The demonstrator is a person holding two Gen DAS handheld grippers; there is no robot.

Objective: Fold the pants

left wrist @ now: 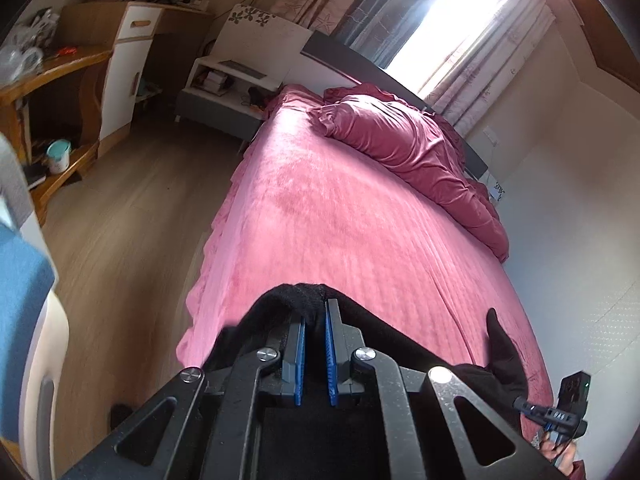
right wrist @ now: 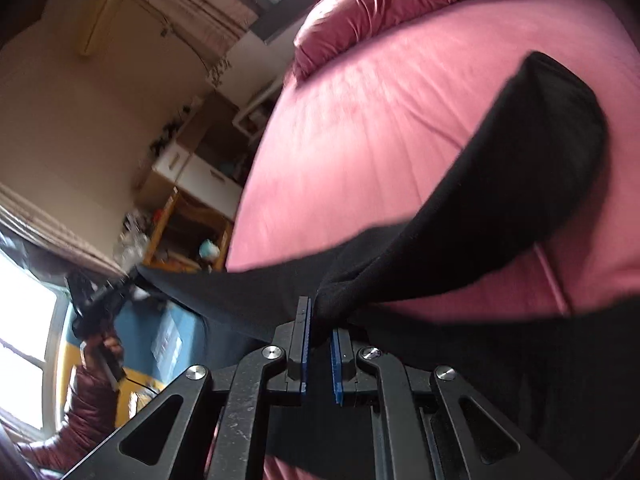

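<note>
The black pants (right wrist: 500, 184) lie on the near end of a pink bed (left wrist: 340, 220). The left gripper (left wrist: 316, 320) has its blue fingers (left wrist: 298, 356) squeezed tight on a bunch of the black cloth at the near edge of the bed. The right gripper (right wrist: 320, 320) also pinches a fold of the pants between its fingers (right wrist: 306, 344). From there one pant leg runs far and to the right across the bed, and more cloth stretches left toward the other gripper. A dark pink quilt (left wrist: 408, 140) sits bunched at the far end. A wooden desk (left wrist: 52, 68) stands on the far left.
</note>
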